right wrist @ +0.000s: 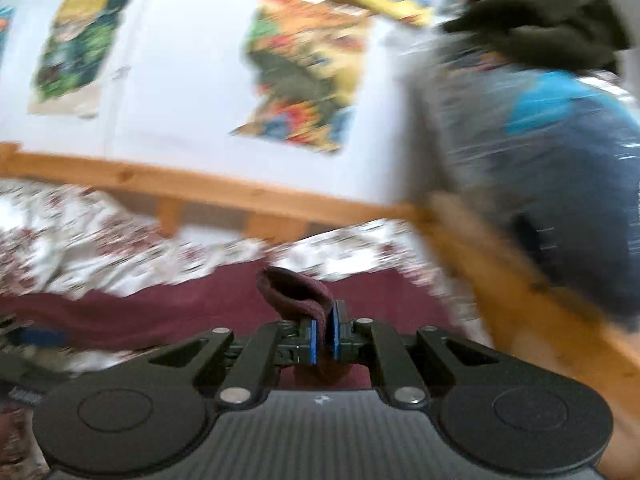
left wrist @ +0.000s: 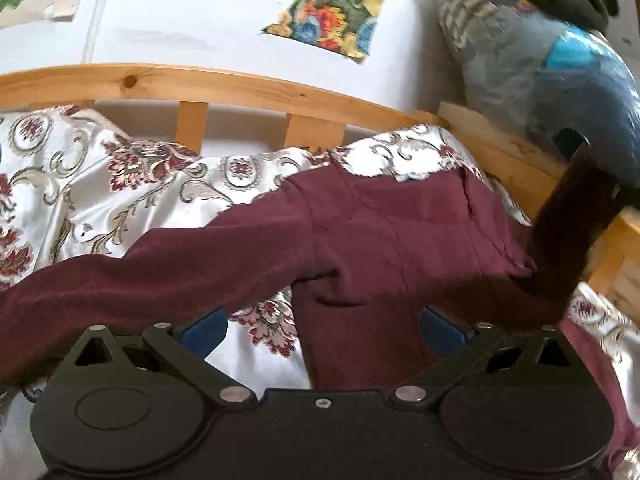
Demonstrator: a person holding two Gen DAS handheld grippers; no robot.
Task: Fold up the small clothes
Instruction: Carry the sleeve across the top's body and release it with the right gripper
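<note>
A maroon long-sleeved top (left wrist: 384,236) lies spread on a floral bedcover (left wrist: 120,184); one sleeve runs to the lower left. Its right sleeve (left wrist: 568,236) is lifted up at the right edge. My left gripper (left wrist: 322,330) is open, low over the garment's lower part, jaws wide apart, nothing between them. In the blurred right wrist view my right gripper (right wrist: 325,338) is shut on the maroon sleeve cuff (right wrist: 296,288), which stands up above the pads, with the top (right wrist: 168,312) lying below.
A wooden bed rail (left wrist: 224,84) with slats runs along the back, against a white wall with colourful posters (left wrist: 336,12). A heap of blue, grey and dark clothes (left wrist: 560,60) sits at the right on the wooden frame (right wrist: 500,280).
</note>
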